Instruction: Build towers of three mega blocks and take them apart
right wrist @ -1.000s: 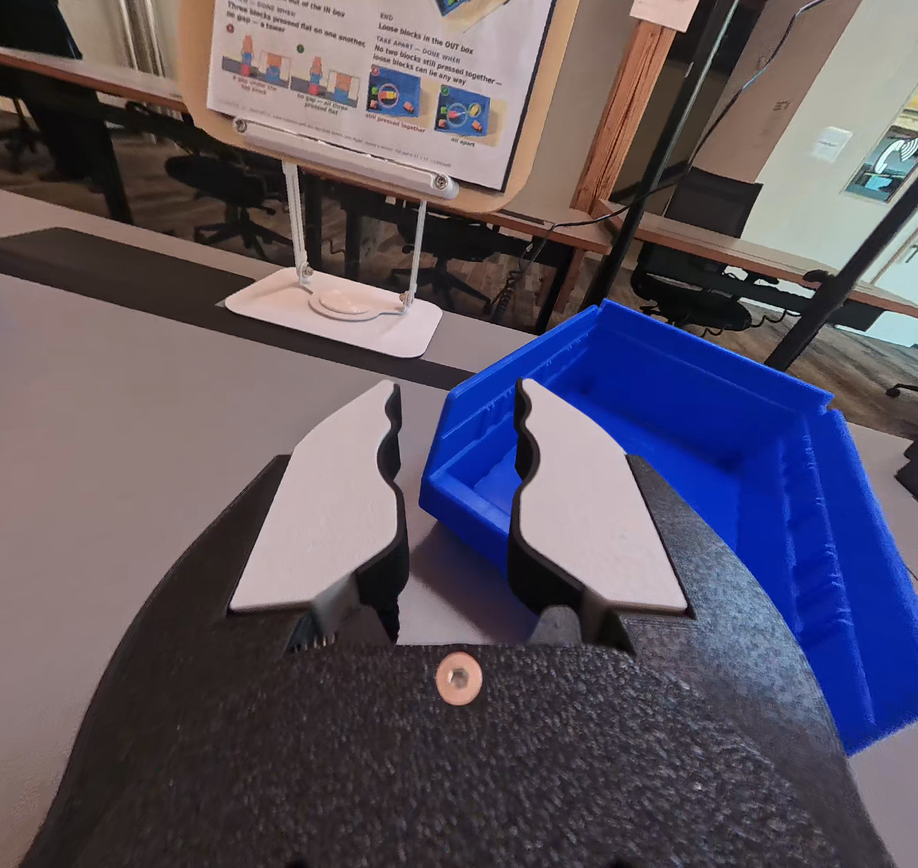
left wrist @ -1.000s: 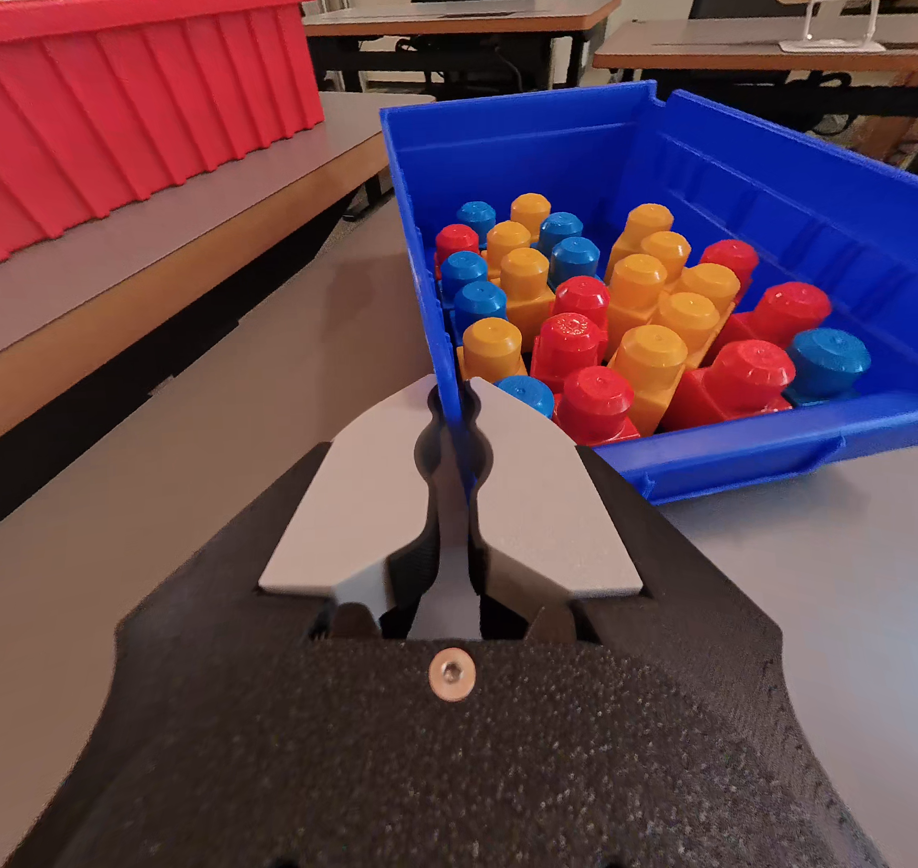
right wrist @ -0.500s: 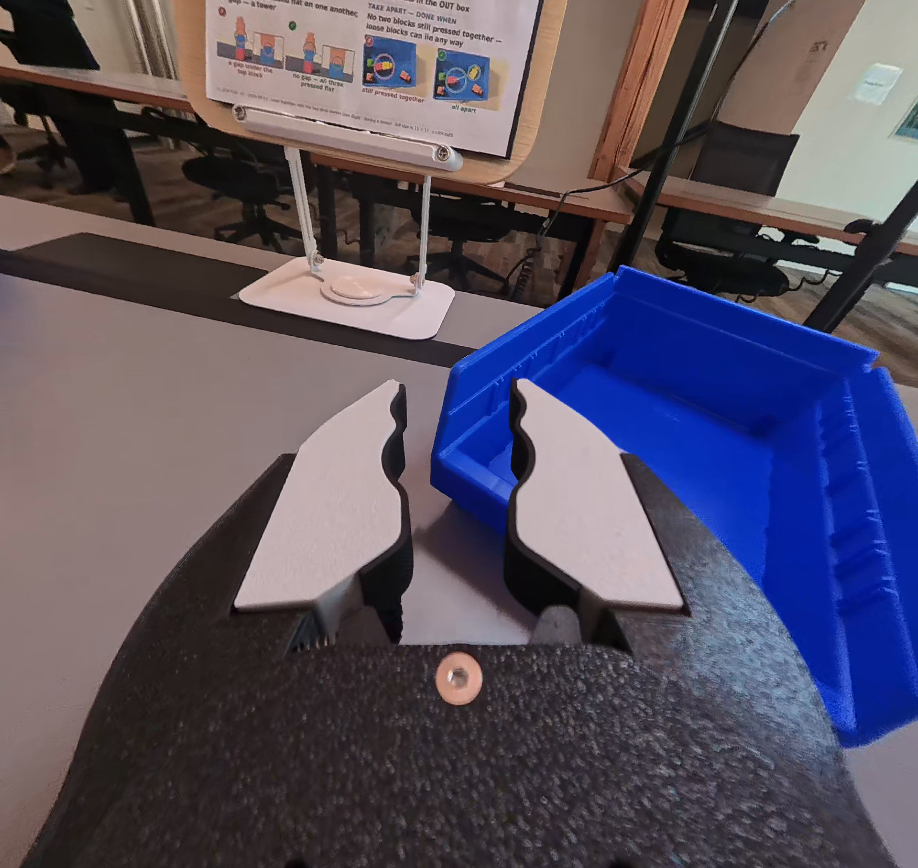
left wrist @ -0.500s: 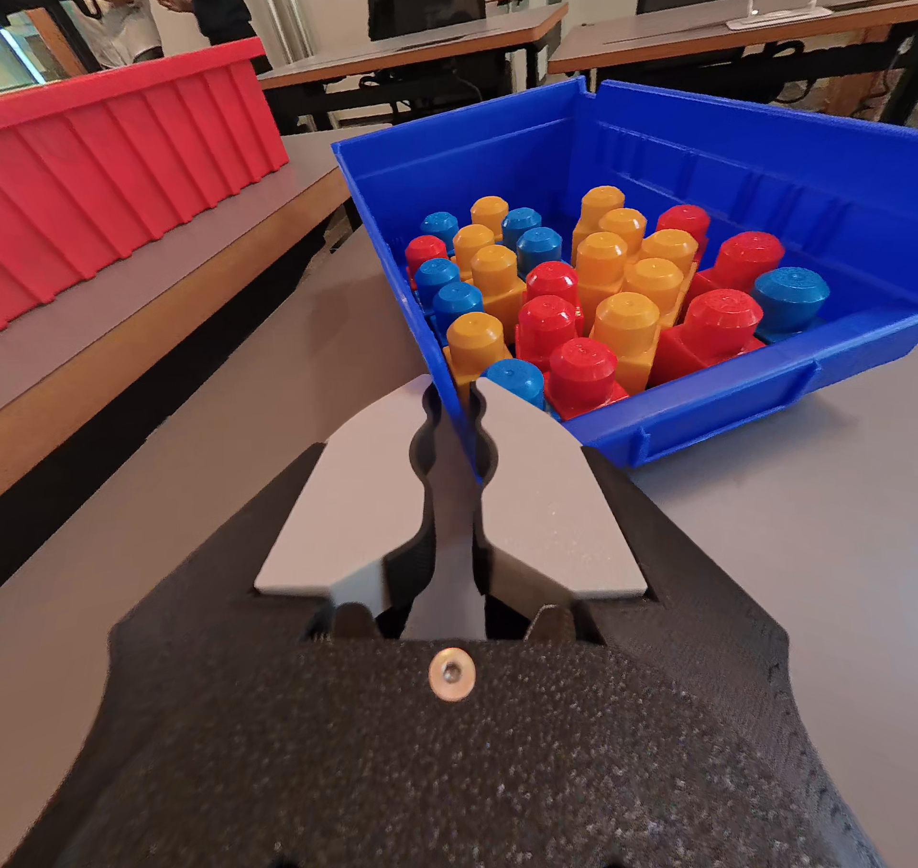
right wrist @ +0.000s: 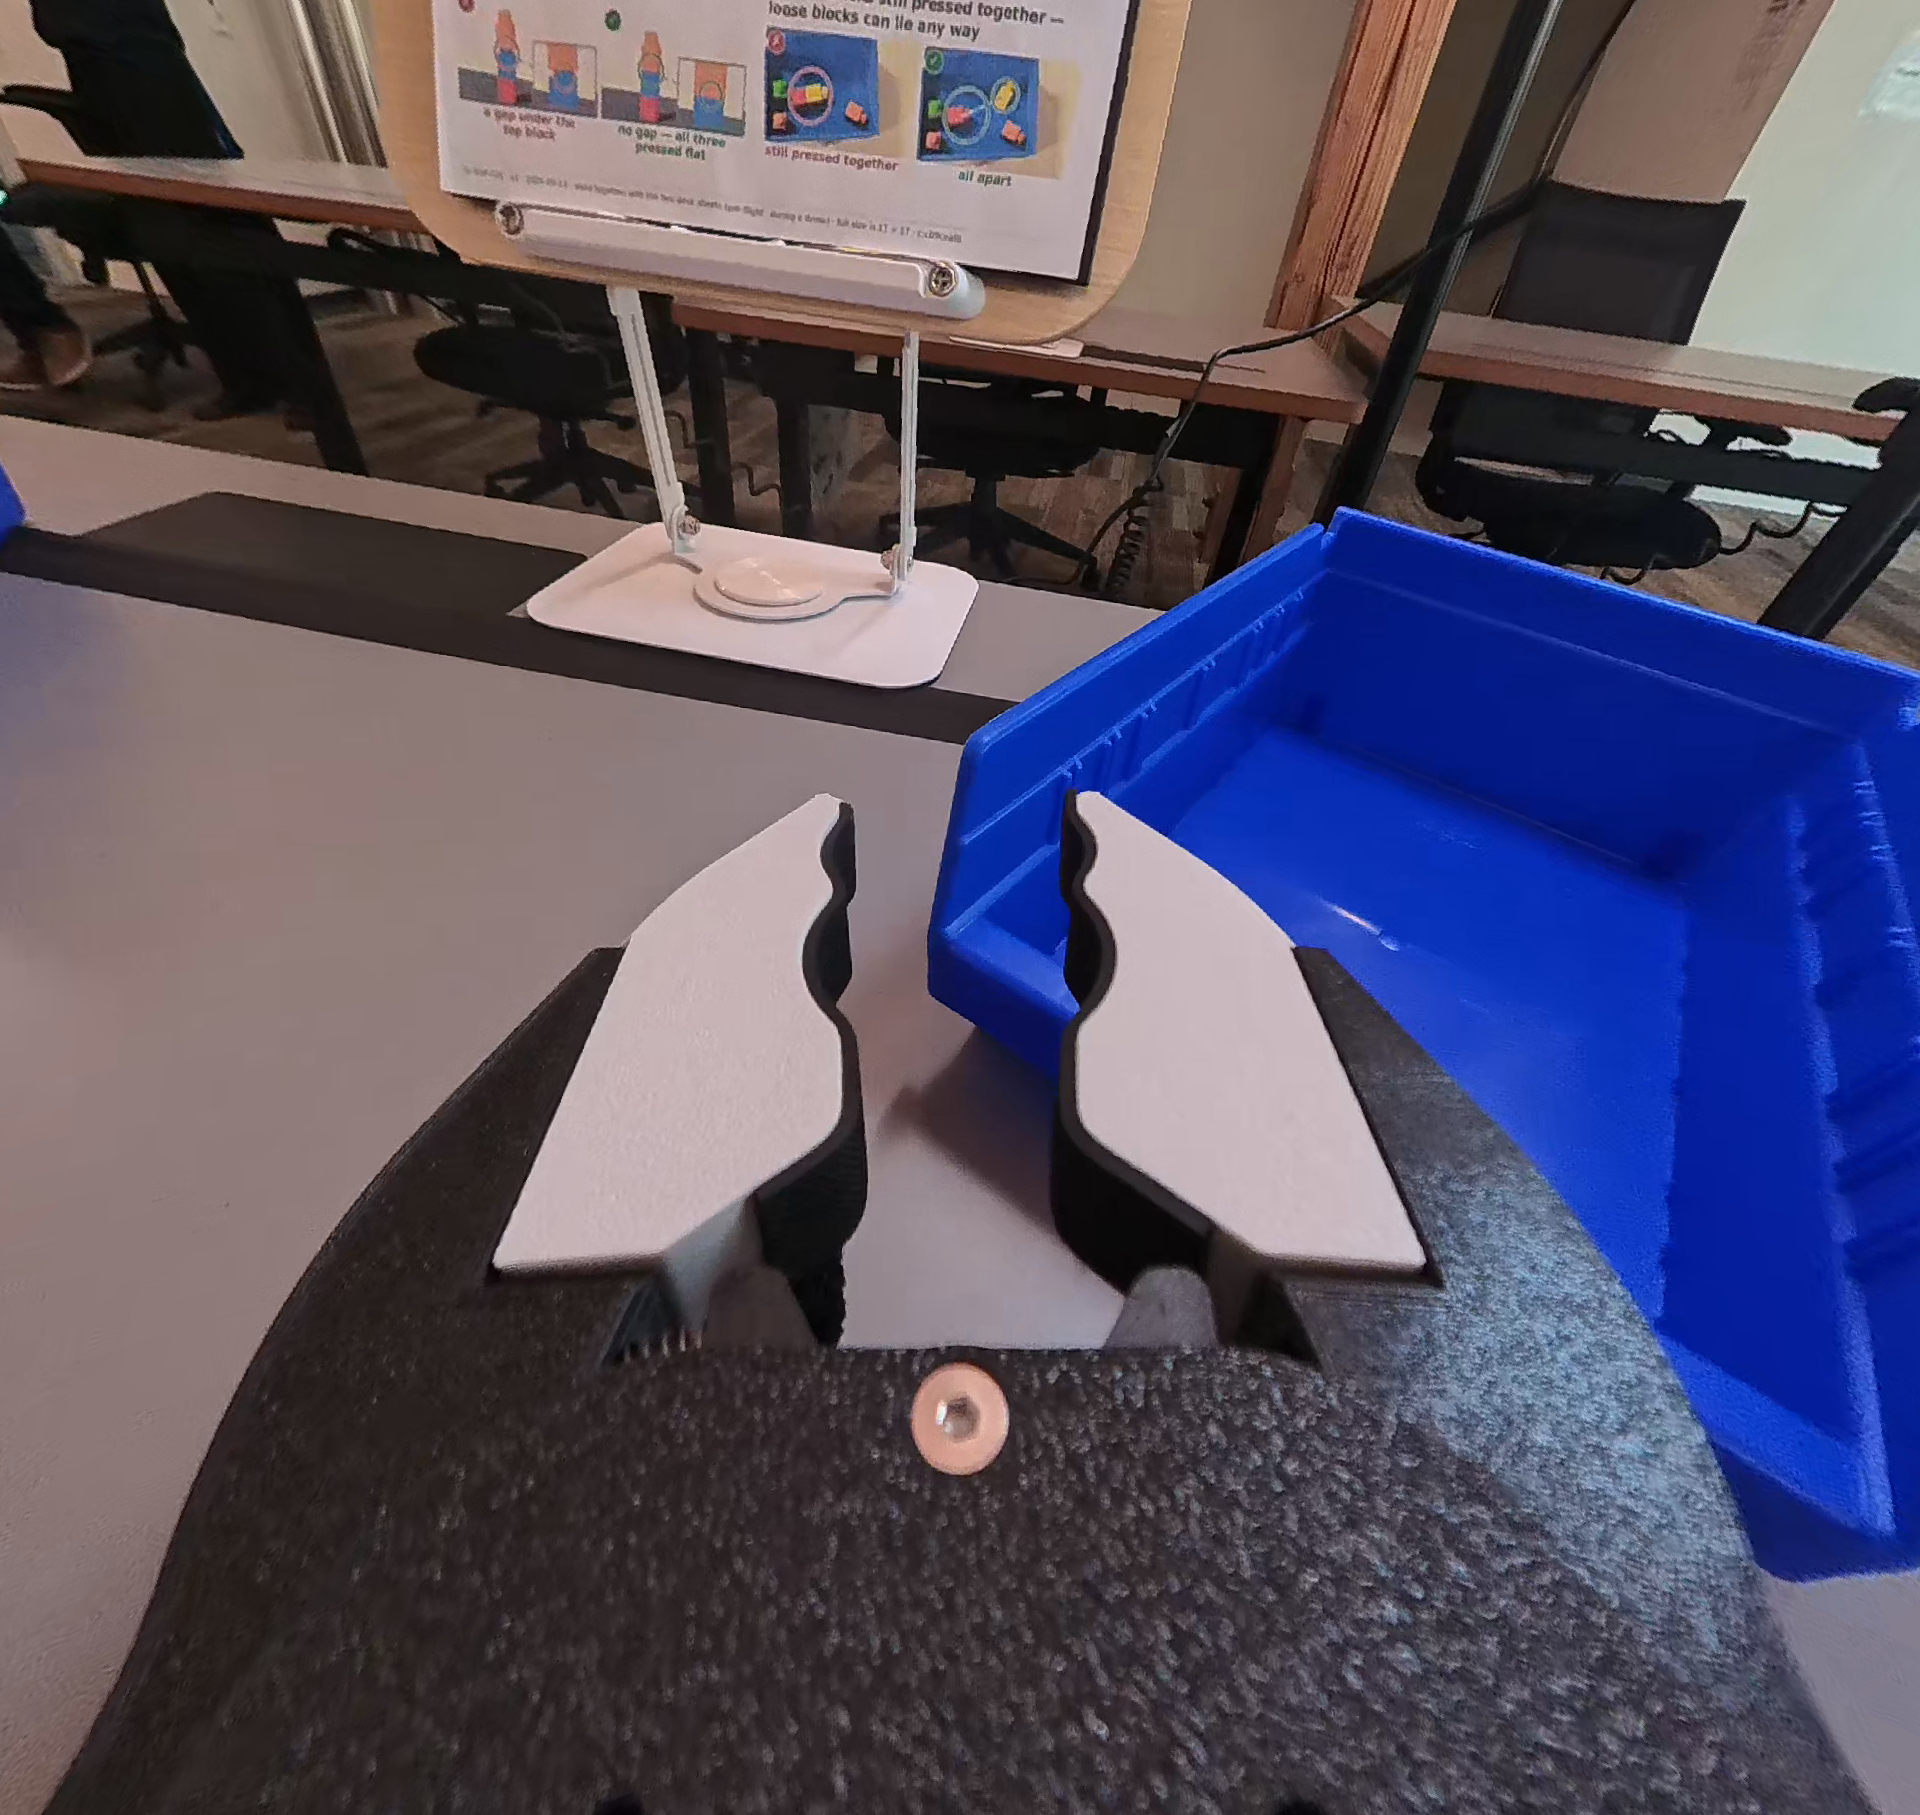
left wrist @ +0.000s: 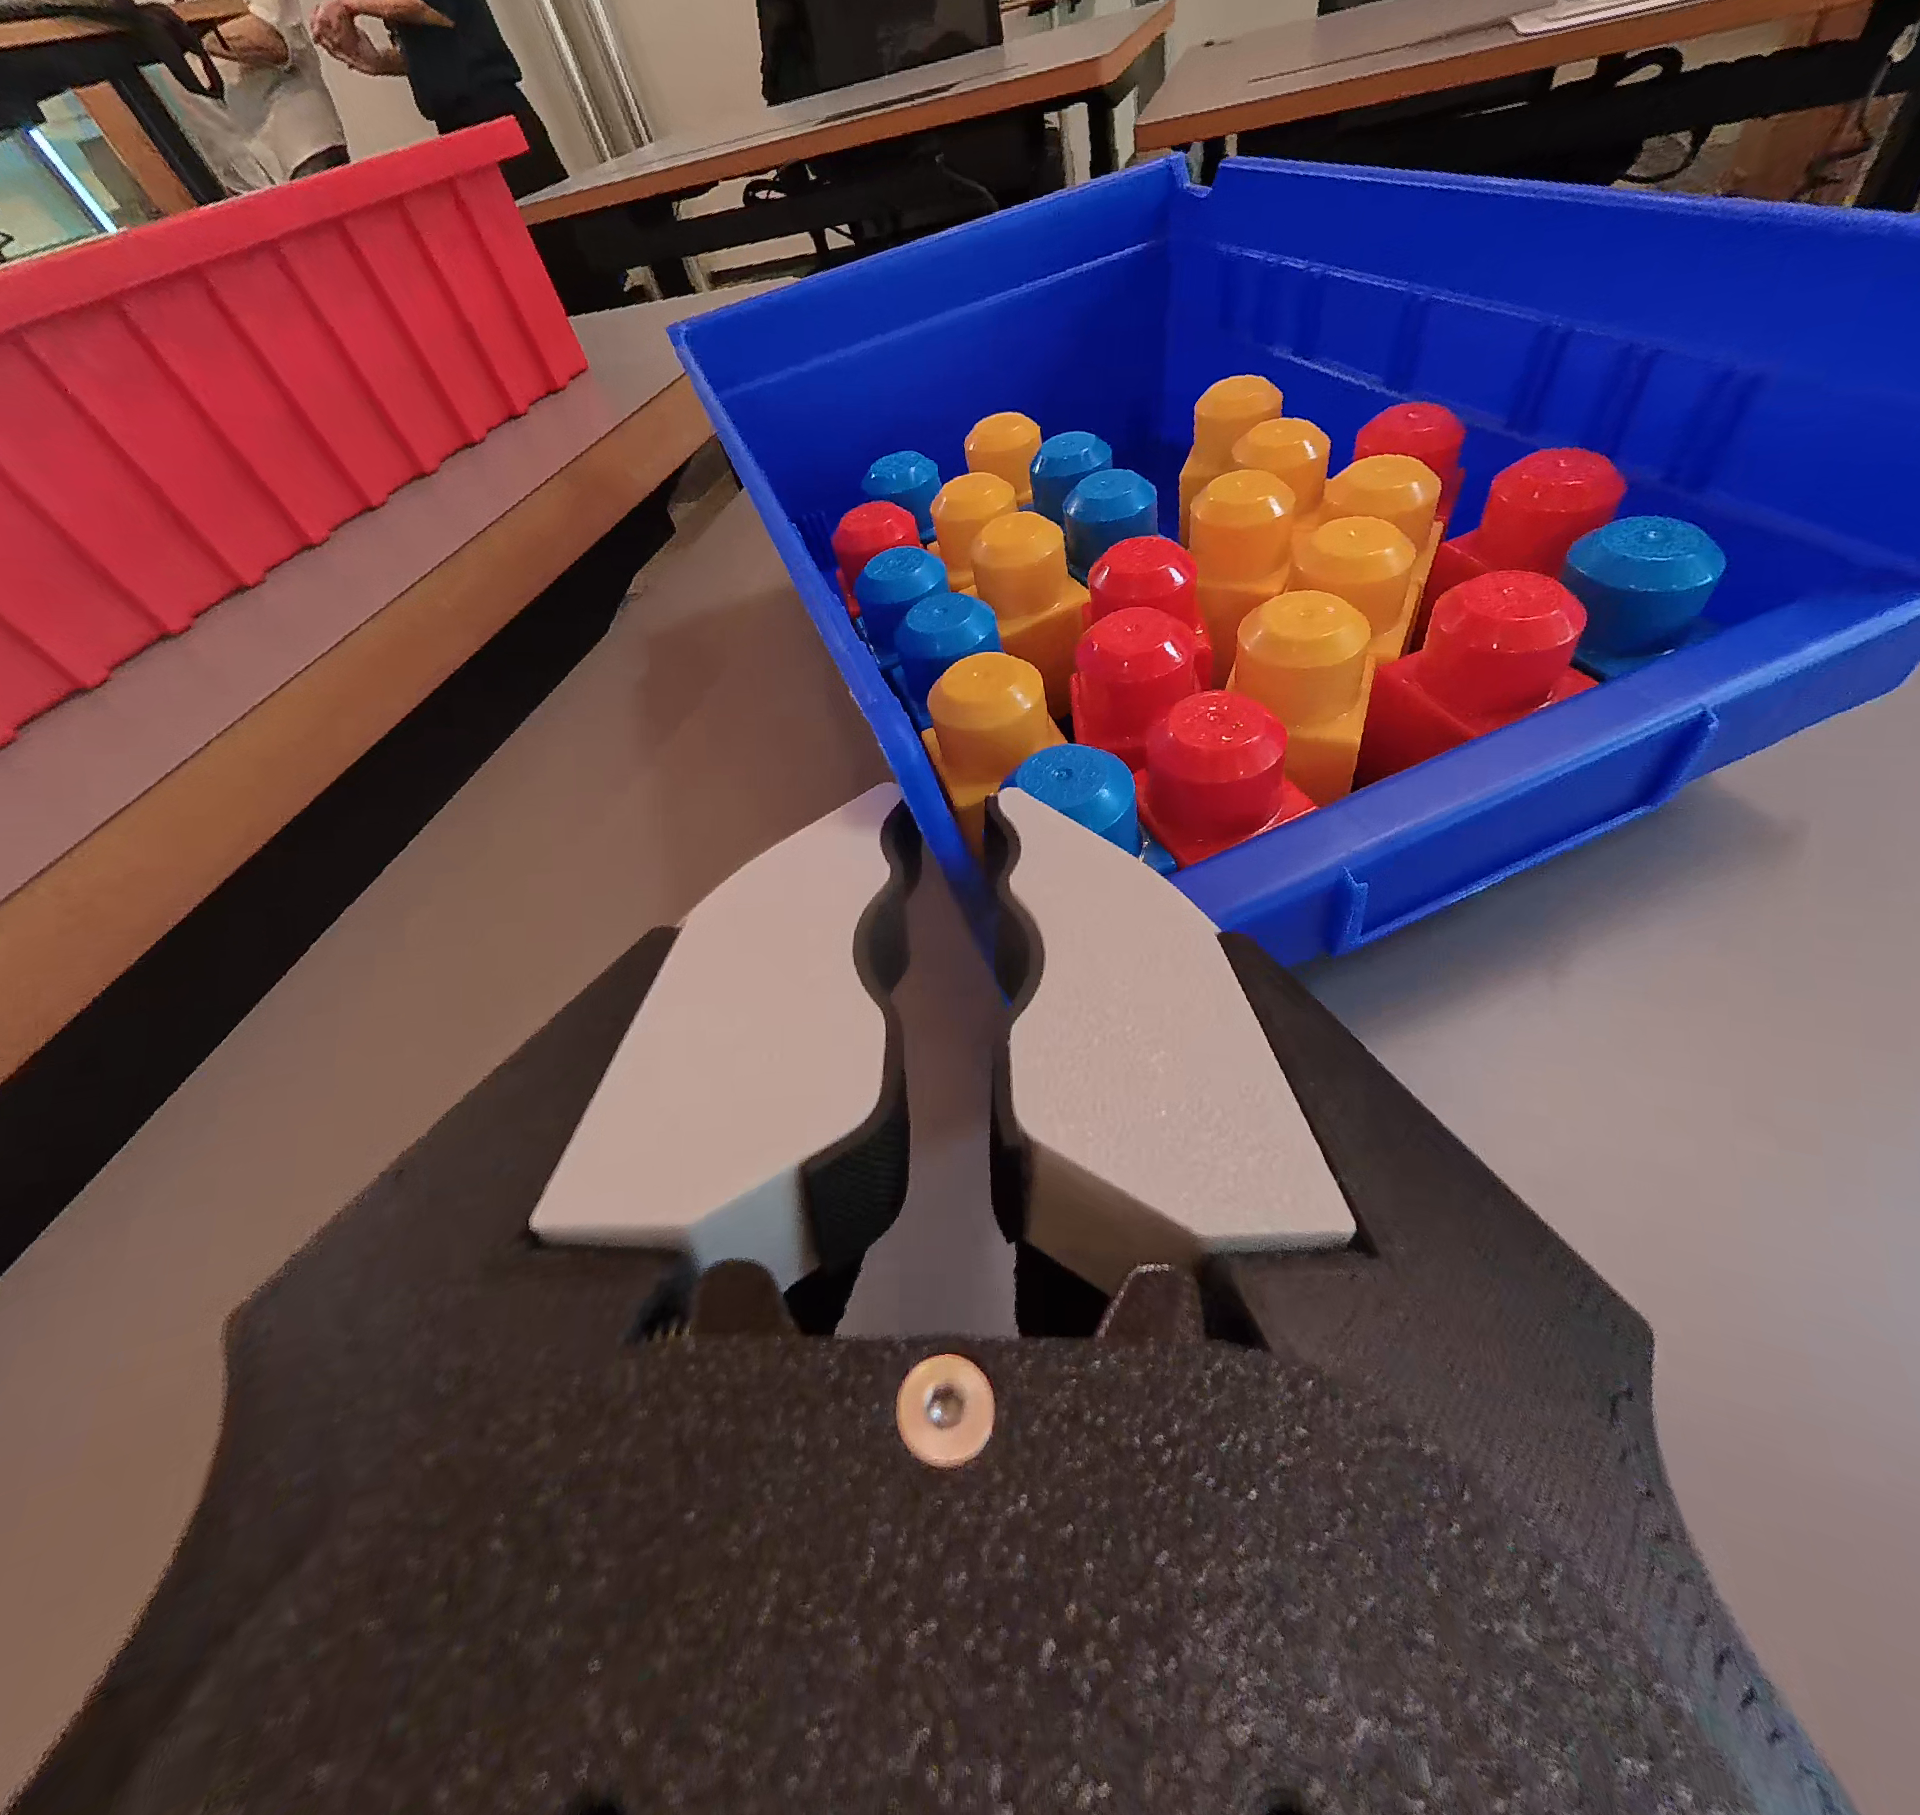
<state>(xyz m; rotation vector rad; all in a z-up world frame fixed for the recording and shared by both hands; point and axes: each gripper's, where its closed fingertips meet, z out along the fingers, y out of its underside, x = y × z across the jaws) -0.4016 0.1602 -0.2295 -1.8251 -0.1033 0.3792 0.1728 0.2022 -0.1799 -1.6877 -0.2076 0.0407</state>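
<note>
A blue bin (left wrist: 1558, 331) holds several red, orange and blue mega blocks (left wrist: 1288, 643), standing studs up. My left gripper (left wrist: 951, 807) is closed to a narrow gap astride the bin's left wall at its near corner, and the wall shows between the fingertips. A second blue bin (right wrist: 1507, 892) is empty in the right wrist view. My right gripper (right wrist: 956, 809) is open and empty above the grey table, at that bin's near left corner. No loose block or tower lies on the table.
A red ribbed crate (left wrist: 239, 394) stands on a lower table to the left. A white stand (right wrist: 758, 602) holding an instruction sheet (right wrist: 790, 51) sits at the table's back edge. People (left wrist: 260, 51) stand far off at the back left. The grippers' ends are close to 60 cm from one another.
The left view has drawn back and tilted, so the full bin sits farther right in it. The right gripper has edged towards the empty bin. Both jaw gaps are unchanged.
</note>
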